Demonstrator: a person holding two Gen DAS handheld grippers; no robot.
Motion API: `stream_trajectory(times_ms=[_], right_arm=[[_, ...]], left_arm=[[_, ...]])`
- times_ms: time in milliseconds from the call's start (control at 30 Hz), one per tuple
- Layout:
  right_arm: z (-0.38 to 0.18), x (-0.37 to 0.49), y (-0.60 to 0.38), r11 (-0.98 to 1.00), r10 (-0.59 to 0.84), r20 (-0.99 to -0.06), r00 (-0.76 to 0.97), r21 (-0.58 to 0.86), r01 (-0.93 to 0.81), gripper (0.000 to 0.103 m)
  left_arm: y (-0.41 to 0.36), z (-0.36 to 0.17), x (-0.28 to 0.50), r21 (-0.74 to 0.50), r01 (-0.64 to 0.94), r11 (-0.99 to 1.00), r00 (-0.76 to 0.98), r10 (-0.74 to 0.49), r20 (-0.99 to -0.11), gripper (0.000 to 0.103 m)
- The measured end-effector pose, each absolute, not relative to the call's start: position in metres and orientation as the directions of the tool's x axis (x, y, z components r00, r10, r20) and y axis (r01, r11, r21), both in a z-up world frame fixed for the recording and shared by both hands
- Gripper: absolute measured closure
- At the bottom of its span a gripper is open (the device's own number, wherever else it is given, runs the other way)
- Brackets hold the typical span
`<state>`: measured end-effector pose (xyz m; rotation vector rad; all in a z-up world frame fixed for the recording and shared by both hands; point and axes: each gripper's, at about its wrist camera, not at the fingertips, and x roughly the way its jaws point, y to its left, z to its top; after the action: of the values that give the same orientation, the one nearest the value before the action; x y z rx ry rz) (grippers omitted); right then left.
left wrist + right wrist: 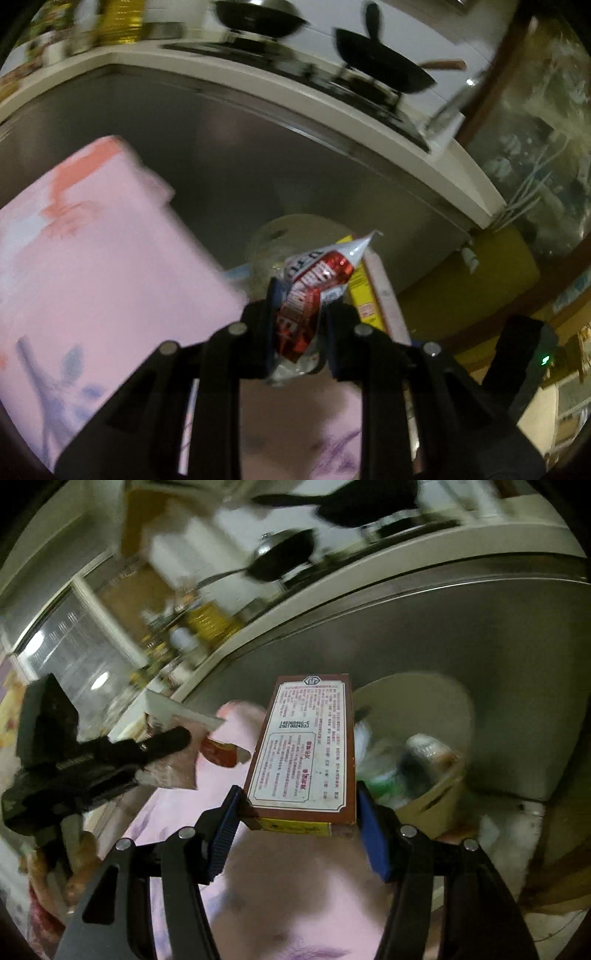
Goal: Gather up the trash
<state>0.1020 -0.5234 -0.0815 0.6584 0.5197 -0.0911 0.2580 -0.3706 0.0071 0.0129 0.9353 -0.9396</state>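
Left gripper (301, 325) closed on a crumpled red-and-silver snack wrapper (314, 295), pinched mid-body between the blue-padded fingers (271, 325), twisted tip pointing up and fwd. Pink patterned cloth (92, 266) below and to the left, blurred. Just beyond the wrapper, a yellow-edged box (364, 291), then a round pale trash bin (295, 232) w/ clear liner, standing against a grey cabinet front (258, 155). Above that, the counter (369, 122) w/ two black woks (384, 62) on a stove; all motion-blurred.

Right gripper (301, 812) clamped on a brown-bordered box (310, 746), held by both long sides near its closer end, white printed label facing up, far end aimed fwd. Pink cloth (288, 897) under it. To the left, other gripper (162, 744) holding the wrapper (177, 738). Right of and beyond the box, the trash bin (436, 797), already part-filled w/ plastic bags and wrappers, close to the box end but apart from it. Beyond, same grey cabinet (461, 627) and counter edge (332, 587).
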Motion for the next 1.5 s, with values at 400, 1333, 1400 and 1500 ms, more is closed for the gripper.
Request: stream_trajectory(times_ms=[400, 1333, 1400, 1500], right_arm=[[-0.13, 0.164, -0.58, 0.803, -0.011, -0.612, 0.79, 0.465, 0.372, 0.032], [-0.06, 0.036, -0.458, 0.749, -0.009, -0.485, 0.874, 0.576, 0.328, 0.032], [-0.054, 0.03, -0.445, 0.757, -0.003, -0.485, 0.875, 0.571, 0.319, 0.032], [-0.048, 0.023, -0.434, 0.76, 0.004, -0.48, 0.877, 0.572, 0.31, 0.032]], left_arm=[[-0.485, -0.064, 0.305, -0.343, 0.674, 0.655, 0.175, -0.593, -0.786, 0.038], [-0.247, 0.022, 0.164, -0.05, 0.527, 0.848, 0.631, -0.43, -0.645, 0.006], [-0.233, 0.025, 0.156, -0.044, 0.517, 0.855, 0.648, -0.424, -0.633, 0.006], [-0.215, 0.03, 0.144, -0.04, 0.503, 0.863, 0.67, -0.418, -0.614, 0.006]])
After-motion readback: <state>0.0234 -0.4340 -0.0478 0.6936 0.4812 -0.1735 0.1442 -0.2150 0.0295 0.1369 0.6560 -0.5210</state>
